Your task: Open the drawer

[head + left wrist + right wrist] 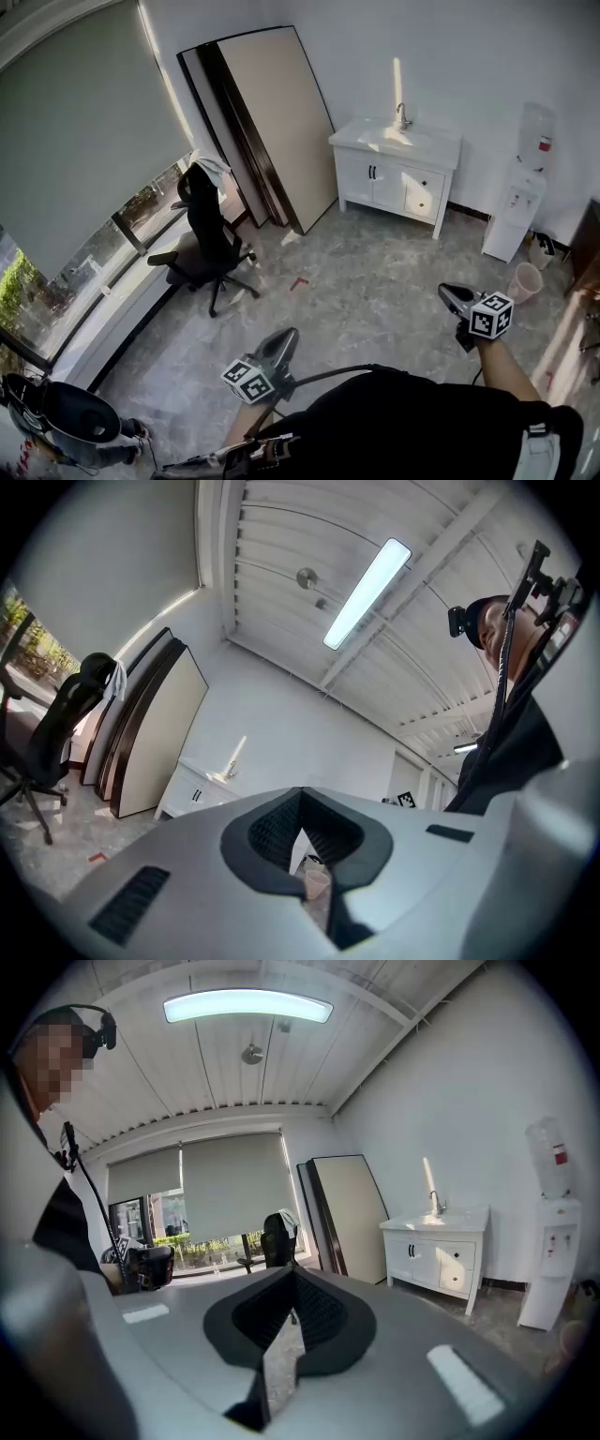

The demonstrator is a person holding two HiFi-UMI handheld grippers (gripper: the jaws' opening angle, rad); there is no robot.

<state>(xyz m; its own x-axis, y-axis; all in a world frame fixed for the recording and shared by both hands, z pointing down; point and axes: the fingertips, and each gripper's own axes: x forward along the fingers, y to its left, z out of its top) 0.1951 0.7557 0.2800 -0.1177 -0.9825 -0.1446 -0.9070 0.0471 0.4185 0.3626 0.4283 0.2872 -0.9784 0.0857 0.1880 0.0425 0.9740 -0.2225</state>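
A white sink cabinet (398,183) stands against the far wall, with two doors on its left and shut drawers (424,195) on its right. It also shows in the right gripper view (441,1255) and, small, in the left gripper view (192,794). My left gripper (286,336) is held low in front of the person, far from the cabinet. Its jaws meet at the tips with nothing between them (300,794). My right gripper (445,292) is out to the right, also well short of the cabinet. It is shut and empty (293,1274).
Large boards (267,122) lean on the wall left of the cabinet. A black office chair (206,244) stands by the window. A water dispenser (520,202) and a pink bucket (525,281) are to the cabinet's right. A red scrap (298,282) lies on the floor.
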